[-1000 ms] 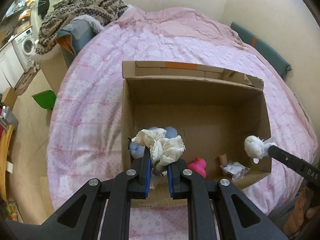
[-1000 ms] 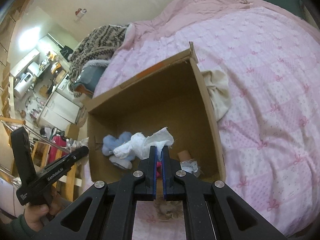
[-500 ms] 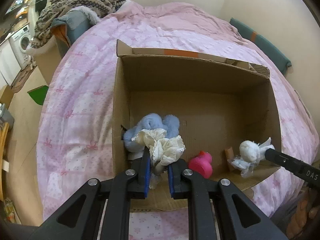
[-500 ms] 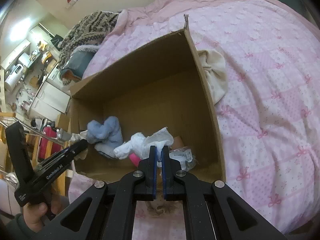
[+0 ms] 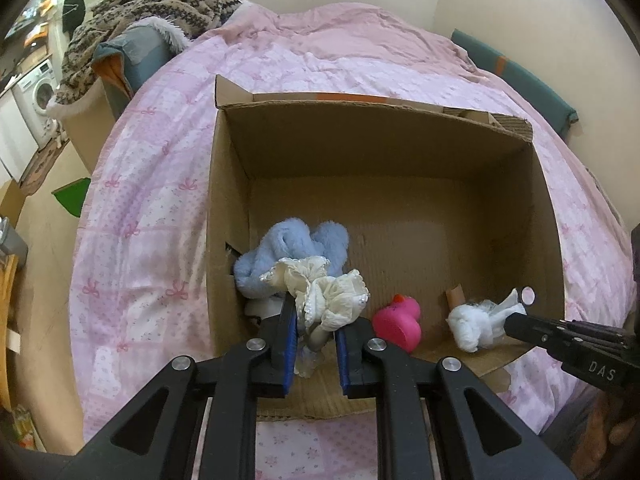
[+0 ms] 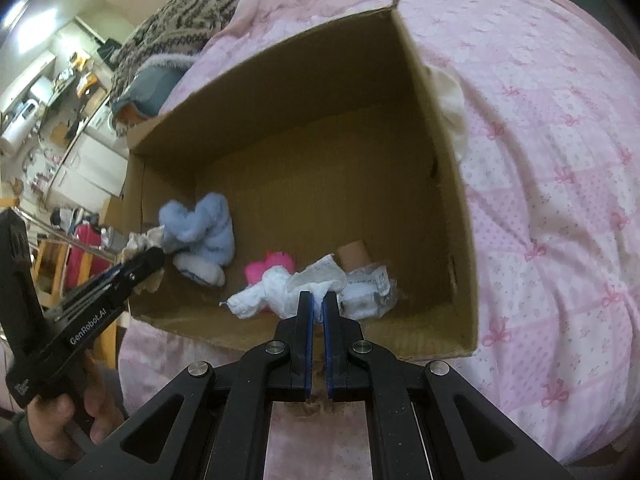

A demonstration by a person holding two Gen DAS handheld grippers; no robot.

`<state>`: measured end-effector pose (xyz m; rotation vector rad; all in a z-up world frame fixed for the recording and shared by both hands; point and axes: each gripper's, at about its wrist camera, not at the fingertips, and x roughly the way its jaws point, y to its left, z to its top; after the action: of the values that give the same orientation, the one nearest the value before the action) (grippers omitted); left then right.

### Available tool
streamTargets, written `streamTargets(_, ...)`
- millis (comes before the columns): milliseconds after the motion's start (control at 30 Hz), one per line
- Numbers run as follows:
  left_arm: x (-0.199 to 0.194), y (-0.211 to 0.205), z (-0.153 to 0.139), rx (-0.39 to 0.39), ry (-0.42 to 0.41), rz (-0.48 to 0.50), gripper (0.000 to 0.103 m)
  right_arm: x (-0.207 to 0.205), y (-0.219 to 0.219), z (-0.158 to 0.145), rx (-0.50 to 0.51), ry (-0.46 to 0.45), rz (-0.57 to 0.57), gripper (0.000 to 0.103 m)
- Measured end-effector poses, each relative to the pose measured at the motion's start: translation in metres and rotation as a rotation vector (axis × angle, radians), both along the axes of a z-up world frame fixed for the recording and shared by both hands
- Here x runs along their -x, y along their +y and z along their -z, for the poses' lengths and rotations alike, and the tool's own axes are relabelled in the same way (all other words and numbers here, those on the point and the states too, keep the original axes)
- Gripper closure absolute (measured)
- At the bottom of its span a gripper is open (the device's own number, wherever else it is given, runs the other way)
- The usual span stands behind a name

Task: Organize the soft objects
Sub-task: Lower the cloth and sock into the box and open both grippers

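Observation:
An open cardboard box (image 5: 400, 148) (image 6: 456, 208) sits on the pink bed. My left gripper (image 5: 316, 312) is shut on a cream lace cloth (image 5: 324, 296) and holds it over the box's near-left corner; it shows from outside in the right wrist view (image 6: 140, 268). My right gripper (image 6: 314, 300) is shut on a white cloth (image 6: 276, 286) (image 5: 476, 320) over the box's near-right side. Inside lie a blue fluffy toy (image 5: 292, 248) (image 6: 200, 228), a pink rubber duck (image 5: 400, 320) (image 6: 266, 266), a cardboard tube (image 6: 354, 254) and a clear plastic bag (image 6: 368, 288).
A pink quilt (image 5: 168, 200) (image 6: 540, 160) covers the bed. A cream cloth (image 6: 452, 108) lies outside the box's right wall. A patterned knit blanket (image 5: 140, 12) is piled at the bed's far left. A washing machine (image 5: 40, 92) and floor lie beyond the left edge.
Both grippers have moved forward and down toward the box with their cloths still held. The box now fills more of both views and the blue toy shows fully.

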<state>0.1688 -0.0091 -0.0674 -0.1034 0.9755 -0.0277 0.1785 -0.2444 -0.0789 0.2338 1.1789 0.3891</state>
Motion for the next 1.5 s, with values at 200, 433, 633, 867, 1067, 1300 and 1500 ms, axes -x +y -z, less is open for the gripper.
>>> streamTargets(200,-0.001,-0.002,0.004,-0.001,0.018,0.004,0.087,0.001,0.007,0.003,0.022,0.004,-0.023,0.097)
streamTargets(433,0.000,-0.005,0.005,-0.011,0.017,0.021,0.085,0.001,0.009,0.002,0.027,0.001,-0.027,0.097)
streamTargets(633,0.001,-0.008,0.005,-0.015,0.023,0.031,0.082,0.001,0.008,0.003,0.022,0.000,-0.023,0.097)
streamTargets(867,0.000,-0.011,0.002,-0.001,0.025,0.045,0.046,0.000,0.004,0.002,-0.001,0.006,-0.005,0.092)
streamTargets(1067,0.003,-0.012,-0.008,-0.019,-0.020,0.031,0.038,-0.001,-0.006,-0.005,-0.059,-0.009,0.041,0.024)
streamTargets(1300,0.004,-0.009,-0.014,-0.030,-0.047,0.023,0.038,-0.002,-0.015,-0.016,-0.086,-0.053,0.084,0.023)
streamTargets(1500,0.008,-0.010,-0.017,-0.059,-0.064,0.021,0.038,-0.002,-0.017,-0.016,-0.084,-0.049,0.095,0.023)
